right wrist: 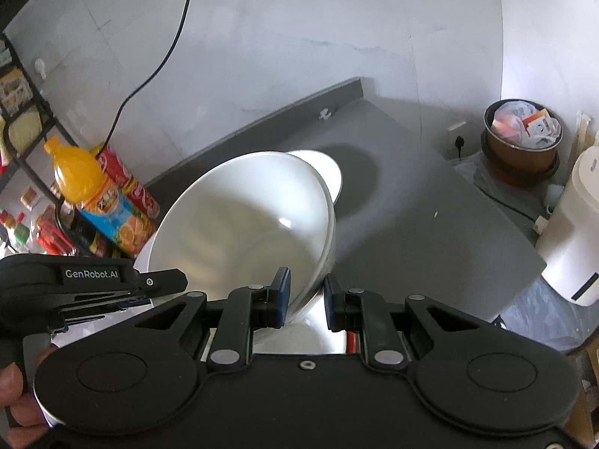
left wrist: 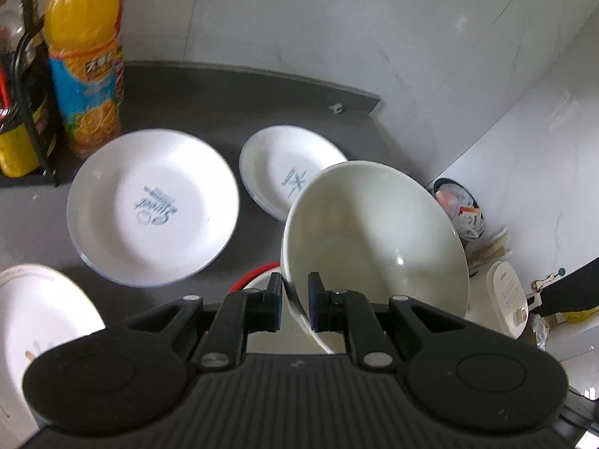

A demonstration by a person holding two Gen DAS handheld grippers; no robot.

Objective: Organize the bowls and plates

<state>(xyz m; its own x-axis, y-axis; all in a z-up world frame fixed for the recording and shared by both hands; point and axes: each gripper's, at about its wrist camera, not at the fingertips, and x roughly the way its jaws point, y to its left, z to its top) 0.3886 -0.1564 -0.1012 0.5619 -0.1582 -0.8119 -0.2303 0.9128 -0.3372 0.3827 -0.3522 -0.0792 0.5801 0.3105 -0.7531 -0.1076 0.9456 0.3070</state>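
Left wrist view: left gripper (left wrist: 294, 301) pinches a tilted bowl (left wrist: 374, 239) by its rim, centre-right of frame, above a plate (left wrist: 277, 161). Right gripper (right wrist: 307, 297) straddles the rim unclenched. A thin-edge pinch could slip and drop it.

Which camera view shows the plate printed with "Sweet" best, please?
The left wrist view: the "Sweet" plate lies fully in sight on the dark counter, print readable though slightly blurred. In the right wrist view, I cannot find it; the raised white bowl blocks that area.
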